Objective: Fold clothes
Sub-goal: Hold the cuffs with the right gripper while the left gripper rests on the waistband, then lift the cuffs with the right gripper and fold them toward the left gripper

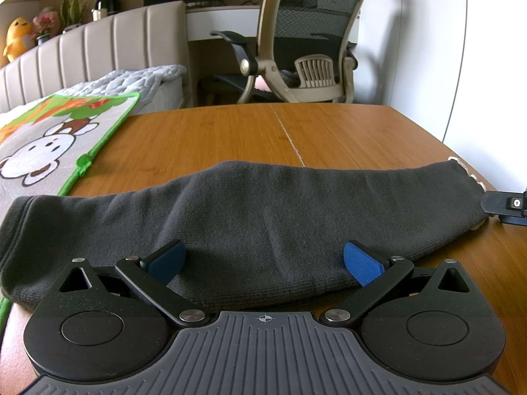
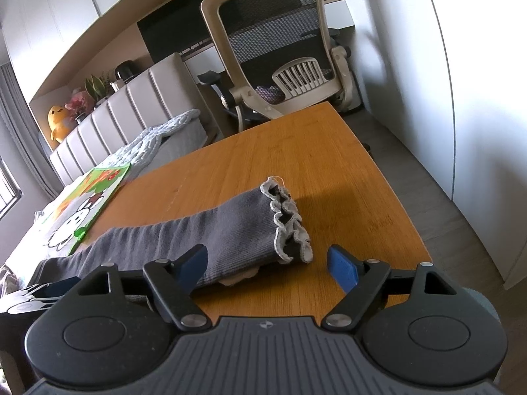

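A dark grey knit garment [image 1: 257,217] lies folded into a long band across the wooden table [image 1: 346,131]. Its right end has a white ruffled hem [image 2: 290,223]. My left gripper [image 1: 265,261] hangs open just over the garment's near edge, blue pads [image 1: 164,261] spread wide with nothing between them. My right gripper [image 2: 268,268] is open too, at the ruffled end; its left pad is over the cloth and its right pad over bare wood. In the left wrist view a fingertip of the right gripper [image 1: 504,205] shows at the far right.
A cartoon-print mat [image 1: 56,141] with a green border lies at the table's left, partly under the garment. Behind the table stand a mesh office chair [image 1: 309,39] and a bed with a padded headboard [image 1: 98,49]. A white wall [image 2: 444,82] runs along the right.
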